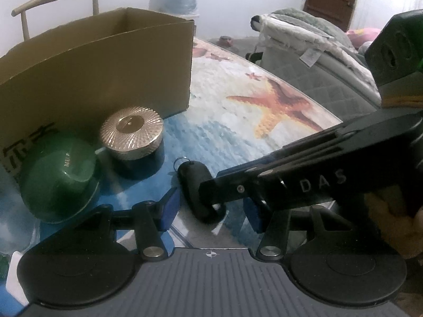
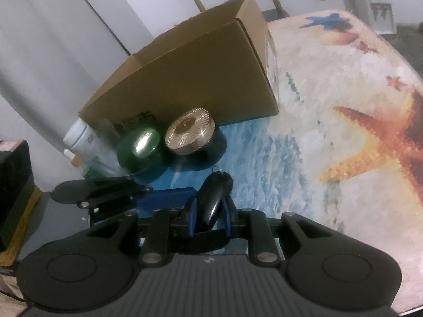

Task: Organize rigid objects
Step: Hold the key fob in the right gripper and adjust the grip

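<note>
Blue pads of our right gripper (image 2: 208,211) clamp the black oval key fob (image 2: 214,198) on the sea-print tablecloth (image 2: 330,79); our left gripper (image 1: 211,206) stands half-open around it. Farther left: gold-lidded jar (image 1: 132,134), green bowl (image 1: 58,179), cardboard box (image 1: 105,60).

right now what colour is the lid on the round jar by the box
Gold, with a ribbed sunburst pattern; the jar lid shows best in the left wrist view.
</note>
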Action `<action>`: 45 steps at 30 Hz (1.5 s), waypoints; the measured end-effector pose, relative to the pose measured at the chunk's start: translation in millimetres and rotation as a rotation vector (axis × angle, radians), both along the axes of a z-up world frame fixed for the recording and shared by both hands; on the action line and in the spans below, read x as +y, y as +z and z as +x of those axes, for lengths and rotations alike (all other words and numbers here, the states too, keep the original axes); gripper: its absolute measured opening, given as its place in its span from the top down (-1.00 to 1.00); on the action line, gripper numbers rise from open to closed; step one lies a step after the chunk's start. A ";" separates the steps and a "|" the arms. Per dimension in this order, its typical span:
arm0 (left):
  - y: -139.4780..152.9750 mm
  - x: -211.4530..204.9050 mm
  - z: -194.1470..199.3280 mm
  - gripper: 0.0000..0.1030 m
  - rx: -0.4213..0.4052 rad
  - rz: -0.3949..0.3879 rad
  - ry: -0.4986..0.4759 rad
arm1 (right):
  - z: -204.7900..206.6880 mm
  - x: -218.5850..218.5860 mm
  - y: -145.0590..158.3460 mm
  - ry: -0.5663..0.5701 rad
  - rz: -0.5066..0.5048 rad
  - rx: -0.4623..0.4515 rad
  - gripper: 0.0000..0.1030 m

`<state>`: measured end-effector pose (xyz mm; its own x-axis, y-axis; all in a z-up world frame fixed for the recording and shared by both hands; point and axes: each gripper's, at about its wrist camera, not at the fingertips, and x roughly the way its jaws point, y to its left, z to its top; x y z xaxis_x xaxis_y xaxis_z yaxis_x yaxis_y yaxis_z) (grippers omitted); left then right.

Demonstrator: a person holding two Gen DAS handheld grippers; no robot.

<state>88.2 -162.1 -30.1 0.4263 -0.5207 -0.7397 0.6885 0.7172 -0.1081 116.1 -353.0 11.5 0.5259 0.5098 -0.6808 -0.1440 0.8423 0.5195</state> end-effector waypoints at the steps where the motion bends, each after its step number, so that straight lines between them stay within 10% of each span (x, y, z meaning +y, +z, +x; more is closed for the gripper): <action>1: 0.1 -0.8 -0.1 -0.02 -0.002 0.003 -0.001 | 0.1 -1.4 -0.8 -0.002 0.017 0.003 0.55; 10: 1.0 -0.2 0.4 0.02 -0.004 -0.001 0.008 | 2.6 -11.7 -3.8 -0.004 0.187 0.035 0.55; 45: 0.9 8.2 3.6 0.11 0.002 -0.035 -0.020 | 5.0 -10.5 -8.0 -0.088 0.109 0.083 0.55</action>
<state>91.8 -153.9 -29.2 0.4142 -0.5546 -0.7217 0.7025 0.6989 -0.1338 121.1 -363.5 3.5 0.5164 0.5374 -0.6667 -0.0247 0.7876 0.6157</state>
